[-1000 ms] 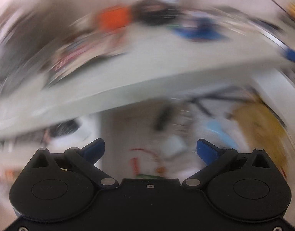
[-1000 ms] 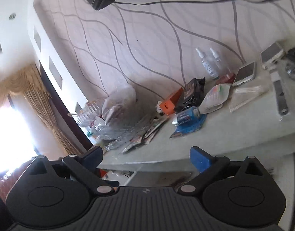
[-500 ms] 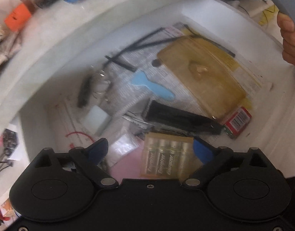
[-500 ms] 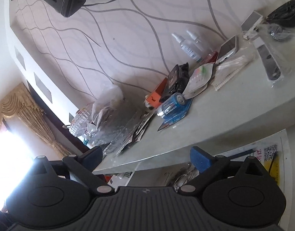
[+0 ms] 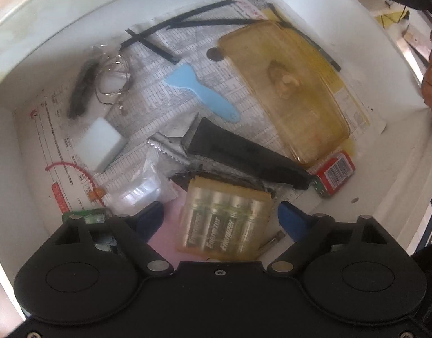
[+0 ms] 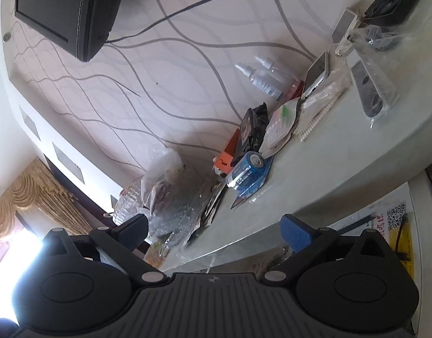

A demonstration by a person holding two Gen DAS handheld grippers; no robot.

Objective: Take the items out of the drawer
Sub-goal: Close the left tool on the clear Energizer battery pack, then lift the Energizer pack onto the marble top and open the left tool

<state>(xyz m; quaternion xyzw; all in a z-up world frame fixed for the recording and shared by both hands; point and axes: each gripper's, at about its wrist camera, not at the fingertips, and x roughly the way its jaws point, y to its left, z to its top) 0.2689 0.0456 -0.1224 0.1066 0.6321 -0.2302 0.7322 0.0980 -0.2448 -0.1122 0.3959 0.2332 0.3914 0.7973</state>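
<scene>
Drawer (image 5: pixel 356 42): left tool (image 5: pixel 220 217) closing round battery pack (image 5: pixel 224 222).

place: home living room | we see: wall TV (image 6: pixel 66 11), wavy wallpaper (image 6: pixel 187 64), draped curtains (image 6: pixel 27 197), cluttered counter (image 6: pixel 342 152), junk drawer (image 5: pixel 33 129)

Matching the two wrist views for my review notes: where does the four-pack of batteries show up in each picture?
Left wrist view: the battery pack lies low in the middle, in the drawer, between the closing jaws of the left gripper, whose pads are not yet pressing on it.
Right wrist view: not in it; only a corner of the drawer shows at lower right.
Shared landmark: the printed paper lining of the drawer.
</scene>
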